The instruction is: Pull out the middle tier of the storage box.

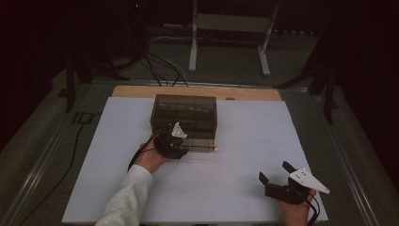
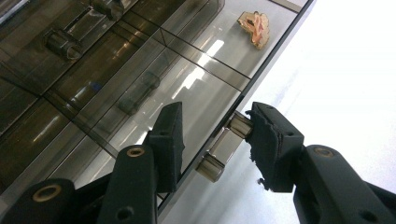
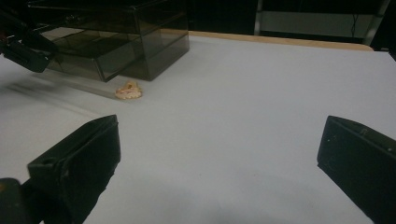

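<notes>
A: left gripper [image 2: 212, 140] is clamped on the silver metal bar handle [image 2: 223, 148] of the pulled-out clear drawer [image 2: 187, 93] of the smoky plastic drawer cabinet [image 1: 186, 115], probably to slide it

B: right gripper [image 3: 217, 163] gapes empty near the table edge. One pink-and-tan trinket [image 2: 256, 28] in the drawer's far corner, one cabinet

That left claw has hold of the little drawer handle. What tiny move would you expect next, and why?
Probably a short push or pull straight along the drawer's slide. The left claw is shut on the handle, the drawer stands pulled out of the box, and a small pink piece lies in it. Which way it goes, I cannot tell.
</notes>
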